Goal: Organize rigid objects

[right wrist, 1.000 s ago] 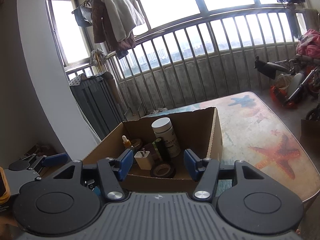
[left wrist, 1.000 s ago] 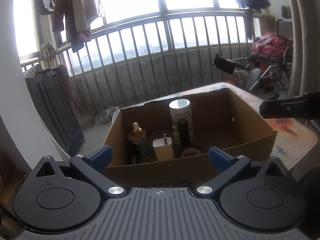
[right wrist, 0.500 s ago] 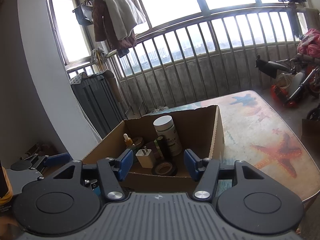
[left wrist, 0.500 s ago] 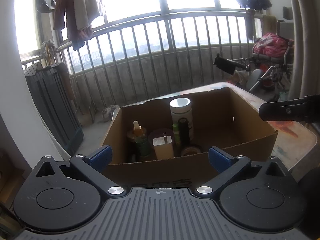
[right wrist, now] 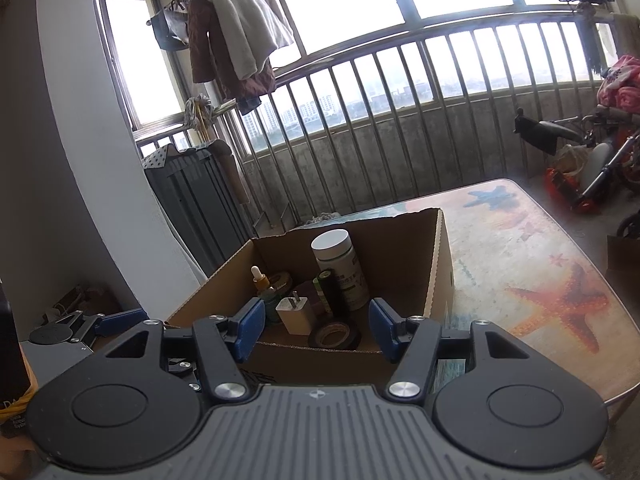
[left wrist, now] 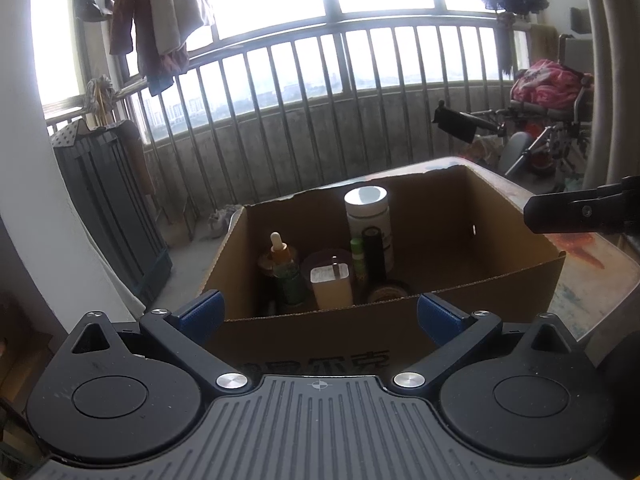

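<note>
An open cardboard box (left wrist: 500, 240) (right wrist: 440, 264) stands on the table. Inside it are a white-capped jar (left wrist: 368, 216) (right wrist: 340, 264), a dropper bottle (left wrist: 282, 268) (right wrist: 262, 284), a cream charger plug (left wrist: 332, 286) (right wrist: 296, 314), a dark cylinder (left wrist: 374, 252) (right wrist: 332, 292) and a tape roll (right wrist: 336, 336). My left gripper (left wrist: 318, 316) hovers in front of the box's near wall, open and empty. My right gripper (right wrist: 318, 328) hangs at the box's near corner, open, nothing between its pads. Its dark finger (left wrist: 576, 208) shows at the right of the left wrist view.
The table (right wrist: 540, 272) has a starfish-print top, bare to the right of the box. Behind runs a balcony railing (left wrist: 320, 128) with hung clothes (right wrist: 236, 48). A dark folded rack (left wrist: 104, 200) leans at left. A wheelchair and scooters (left wrist: 540, 132) stand at right.
</note>
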`<action>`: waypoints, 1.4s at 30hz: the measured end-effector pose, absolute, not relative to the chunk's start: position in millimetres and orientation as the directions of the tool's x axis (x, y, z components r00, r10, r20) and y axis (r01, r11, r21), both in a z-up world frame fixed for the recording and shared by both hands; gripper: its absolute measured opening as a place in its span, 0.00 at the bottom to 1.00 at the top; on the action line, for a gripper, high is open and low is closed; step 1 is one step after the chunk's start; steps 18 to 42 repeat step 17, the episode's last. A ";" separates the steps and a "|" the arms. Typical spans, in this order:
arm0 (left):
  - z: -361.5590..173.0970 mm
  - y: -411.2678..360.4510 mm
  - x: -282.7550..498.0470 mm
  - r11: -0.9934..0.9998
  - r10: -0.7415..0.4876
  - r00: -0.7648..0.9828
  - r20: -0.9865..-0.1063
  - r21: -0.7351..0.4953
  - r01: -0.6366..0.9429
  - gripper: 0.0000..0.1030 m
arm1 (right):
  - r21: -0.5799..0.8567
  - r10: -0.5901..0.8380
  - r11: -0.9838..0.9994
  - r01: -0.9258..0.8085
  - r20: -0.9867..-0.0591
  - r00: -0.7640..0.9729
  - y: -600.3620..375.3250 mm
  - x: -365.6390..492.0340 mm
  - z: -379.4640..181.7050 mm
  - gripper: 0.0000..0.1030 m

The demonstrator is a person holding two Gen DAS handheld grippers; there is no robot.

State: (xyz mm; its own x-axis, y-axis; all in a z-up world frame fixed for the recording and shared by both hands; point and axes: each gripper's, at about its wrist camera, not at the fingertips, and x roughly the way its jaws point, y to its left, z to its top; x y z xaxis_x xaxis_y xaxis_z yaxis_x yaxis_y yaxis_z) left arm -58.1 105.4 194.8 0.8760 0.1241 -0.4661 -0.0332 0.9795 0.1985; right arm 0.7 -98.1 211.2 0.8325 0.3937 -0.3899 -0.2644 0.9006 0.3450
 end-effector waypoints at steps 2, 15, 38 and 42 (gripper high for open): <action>194.3 105.5 -58.6 0.980 0.125 0.875 -0.467 0.198 -0.034 1.00 | 0.343 0.394 0.901 -0.266 -0.391 0.832 -97.9 0.7 211.0 0.60; 194.8 104.2 -61.3 0.979 0.129 0.886 -0.446 0.202 -0.041 1.00 | 0.335 0.394 0.903 -0.271 -0.391 0.832 -95.1 0.1 212.1 0.60; 195.1 104.0 -61.1 0.978 0.134 0.884 -0.448 0.202 -0.045 1.00 | 0.335 0.395 0.902 -0.271 -0.391 0.831 -95.6 0.1 212.1 0.60; 195.1 104.0 -61.1 0.978 0.134 0.884 -0.448 0.202 -0.045 1.00 | 0.335 0.395 0.902 -0.271 -0.391 0.831 -95.6 0.1 212.1 0.60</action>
